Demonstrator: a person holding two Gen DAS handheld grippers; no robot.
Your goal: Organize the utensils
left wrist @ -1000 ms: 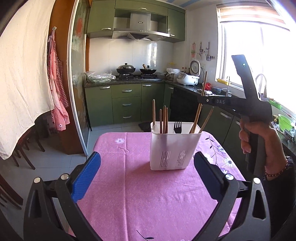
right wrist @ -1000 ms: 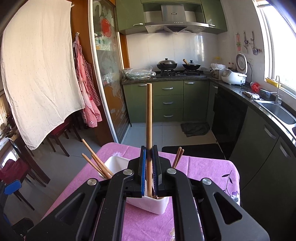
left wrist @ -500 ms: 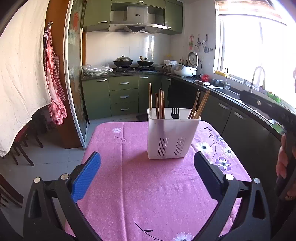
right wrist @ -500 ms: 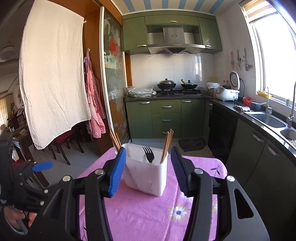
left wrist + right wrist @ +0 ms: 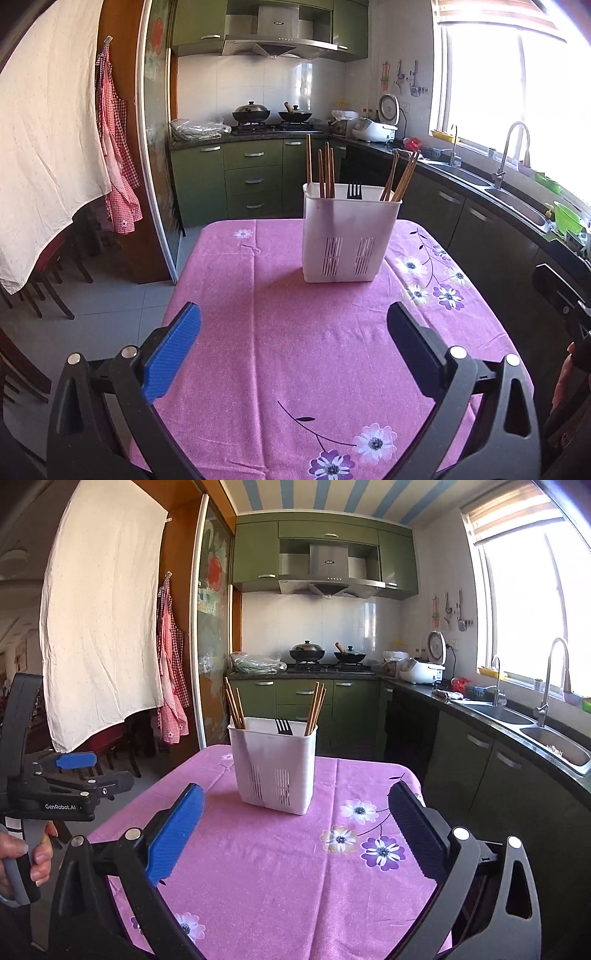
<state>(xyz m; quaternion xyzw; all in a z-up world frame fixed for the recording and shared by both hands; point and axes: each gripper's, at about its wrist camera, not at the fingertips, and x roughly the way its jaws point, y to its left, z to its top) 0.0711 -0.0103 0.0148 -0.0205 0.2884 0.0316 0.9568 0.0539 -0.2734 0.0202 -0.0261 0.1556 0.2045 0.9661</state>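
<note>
A white slotted utensil holder (image 5: pixel 351 236) stands upright on the pink flowered tablecloth (image 5: pixel 295 350); it also shows in the right wrist view (image 5: pixel 275 766). Wooden chopsticks stand in its left end (image 5: pixel 325 170) and right end (image 5: pixel 400 177), with a black fork (image 5: pixel 354 191) between them. My left gripper (image 5: pixel 293 343) is open and empty, held back from the holder over the near part of the table. My right gripper (image 5: pixel 295 827) is open and empty, back from the holder on its right side. The left gripper's body (image 5: pixel 55 794) shows at the left of the right wrist view.
Green kitchen cabinets, a stove with pans (image 5: pixel 273 114) and a sink counter (image 5: pixel 498 192) lie behind and to the right. A white cloth (image 5: pixel 40 147) and a checked apron (image 5: pixel 118 158) hang at the left. Chairs (image 5: pixel 48 280) stand beside the table.
My right gripper held a chopstick over the holder, then let it go into the holder, opened and drew back. My left gripper also pulled back from the holder, still open.
</note>
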